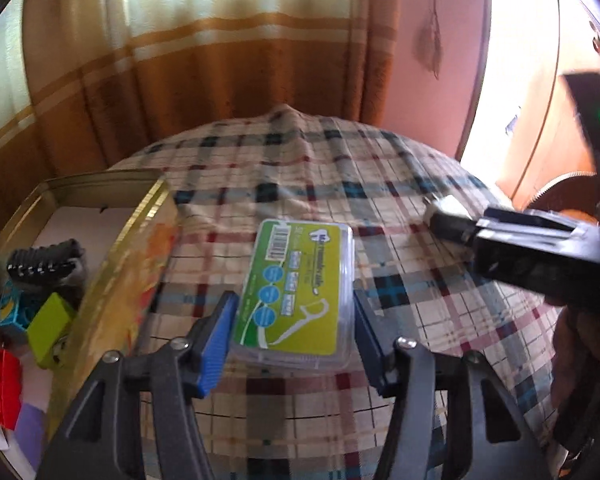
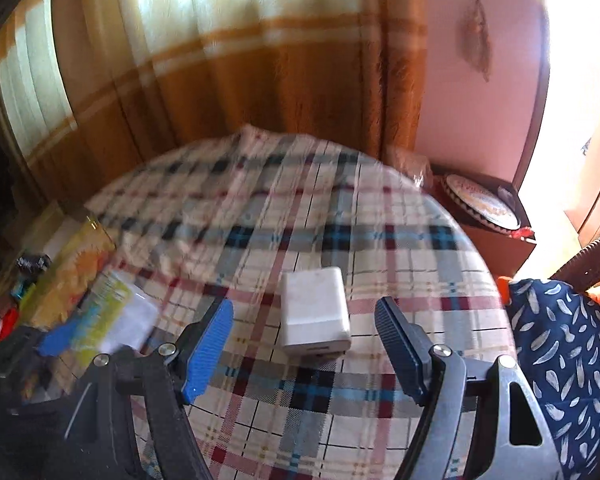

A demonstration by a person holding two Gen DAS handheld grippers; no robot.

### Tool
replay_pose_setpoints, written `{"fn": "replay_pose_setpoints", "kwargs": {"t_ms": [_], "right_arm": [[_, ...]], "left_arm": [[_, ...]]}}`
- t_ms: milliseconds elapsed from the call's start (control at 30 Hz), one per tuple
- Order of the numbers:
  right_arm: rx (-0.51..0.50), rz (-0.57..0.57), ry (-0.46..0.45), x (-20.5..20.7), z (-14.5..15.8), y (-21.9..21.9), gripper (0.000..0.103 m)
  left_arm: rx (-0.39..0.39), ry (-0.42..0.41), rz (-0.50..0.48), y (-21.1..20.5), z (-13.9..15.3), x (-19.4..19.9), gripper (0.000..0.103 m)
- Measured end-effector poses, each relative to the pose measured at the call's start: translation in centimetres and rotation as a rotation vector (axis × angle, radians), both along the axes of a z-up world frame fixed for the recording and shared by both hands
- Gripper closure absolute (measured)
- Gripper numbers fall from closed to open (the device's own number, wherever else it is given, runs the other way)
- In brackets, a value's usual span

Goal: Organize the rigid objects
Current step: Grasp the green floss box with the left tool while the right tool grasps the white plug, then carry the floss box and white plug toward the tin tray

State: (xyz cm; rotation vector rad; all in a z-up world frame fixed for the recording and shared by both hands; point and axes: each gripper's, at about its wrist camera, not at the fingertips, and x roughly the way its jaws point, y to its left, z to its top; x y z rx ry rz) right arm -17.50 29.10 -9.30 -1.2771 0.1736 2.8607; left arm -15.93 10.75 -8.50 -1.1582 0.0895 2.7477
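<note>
A clear plastic floss-pick box with a green and yellow label [image 1: 294,292] lies flat on the plaid tablecloth [image 1: 320,184]. My left gripper [image 1: 292,320] is open, its blue pads on either side of the box with small gaps. A white power adapter [image 2: 314,314] lies on the cloth. My right gripper [image 2: 304,328] is open around it, not touching. The right gripper also shows in the left wrist view [image 1: 452,224], close to the adapter [image 1: 446,206]. The floss box appears blurred in the right wrist view [image 2: 112,312].
A gold-rimmed open box [image 1: 140,216] stands at the table's left, holding a black comb-like piece [image 1: 44,264], a lime green block [image 1: 48,326], a red brick [image 1: 4,384] and other small items. A curtain hangs behind. A patterned plate [image 2: 480,204] sits on a side stand at the right.
</note>
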Motion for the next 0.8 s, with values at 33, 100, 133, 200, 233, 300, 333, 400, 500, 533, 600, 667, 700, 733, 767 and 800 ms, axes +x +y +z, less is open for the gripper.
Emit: {"fn": "replay_pose_setpoints", "kwargs": {"t_ms": [33,100,133,200,233,300,333,400,500,533,600,667,700,733,767,800], "right_arm": [[0.002,-0.001,-0.022,-0.4,-0.3,0.0,0.028],[-0.005,-0.001,-0.051,-0.9,-0.8,0.1,0.041],[-0.008,-0.002,-0.06,-1.0,-1.0,0.2,0.044],[-0.002,-0.003,-0.058,-1.1,-1.0,0.1,0.051],[0.007,0.002,-0.057,-1.1,-0.9,0.0,0.053],[0.019,0.015,-0.052,-1.0,-0.9,-0.4,0.062],[0.023,0.022,-0.048,-0.8,-0.8,-0.5,0.062],[0.03,0.028,-0.035,-0.8,-0.6,-0.7,0.063],[0.036,0.034,0.001,-0.3,-0.1,-1.0,0.063],[0.03,0.039,0.02,0.0,0.2,-1.1,0.063],[0.017,0.048,0.036,0.4,0.4,-1.6,0.063],[0.039,0.056,0.075,1.0,0.9,-2.2,0.063],[0.05,0.053,0.093,1.3,1.2,-2.4,0.063],[0.057,0.054,0.108,1.5,1.4,-2.4,0.063],[0.053,0.055,0.126,1.8,1.6,-2.5,0.063],[0.047,0.054,0.138,2.0,1.8,-2.4,0.063]], "left_arm": [[0.003,0.011,0.012,-0.2,0.2,0.1,0.047],[0.018,0.029,0.029,-0.8,0.4,0.4,0.047],[0.025,0.043,0.046,-1.1,0.6,0.6,0.047],[0.033,0.07,0.069,-1.6,1.0,1.0,0.047],[0.033,0.082,0.078,-1.8,1.2,1.2,0.047],[0.028,0.11,0.091,-2.1,1.6,1.5,0.047],[0.026,0.119,0.094,-2.1,1.6,1.6,0.047],[0.024,0.141,0.104,-2.3,1.9,1.9,0.047],[0.02,0.17,0.117,-2.5,2.3,2.3,0.047],[0.017,0.178,0.12,-2.5,2.4,2.6,0.047],[0.012,0.189,0.122,-2.6,2.5,2.8,0.047],[0.01,0.2,0.125,-2.7,2.6,2.9,0.047],[0.008,0.204,0.127,-2.7,2.6,3.0,0.047],[0.007,0.21,0.129,-2.7,2.7,3.1,0.047],[0.007,0.215,0.131,-2.8,2.7,3.2,0.047],[0.005,0.22,0.132,-2.8,2.8,3.3,0.047]]}}
